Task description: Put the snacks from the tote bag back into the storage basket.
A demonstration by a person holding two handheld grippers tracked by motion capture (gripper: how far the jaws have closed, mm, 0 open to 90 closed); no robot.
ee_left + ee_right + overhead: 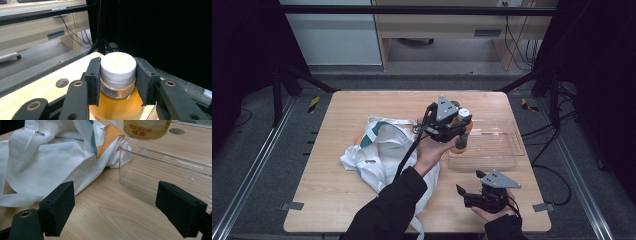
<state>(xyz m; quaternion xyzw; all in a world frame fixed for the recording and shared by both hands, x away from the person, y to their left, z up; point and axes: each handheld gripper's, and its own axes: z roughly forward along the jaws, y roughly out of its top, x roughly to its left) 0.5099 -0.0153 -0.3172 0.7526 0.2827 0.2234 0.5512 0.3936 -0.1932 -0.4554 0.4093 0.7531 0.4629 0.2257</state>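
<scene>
High view: my left gripper [455, 131] is clamped on the milk tea bottle [460, 137] by its cap, bottle upright, hanging over the clear tray's [507, 150] near-left corner. Right gripper [472, 192] sits spread wide, holding nothing, farther off.

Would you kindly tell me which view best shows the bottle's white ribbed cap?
The left gripper view: the white ribbed cap sits close between the jaws. The high view shows it tiny; the right gripper view catches the bottle's labelled base.
</scene>
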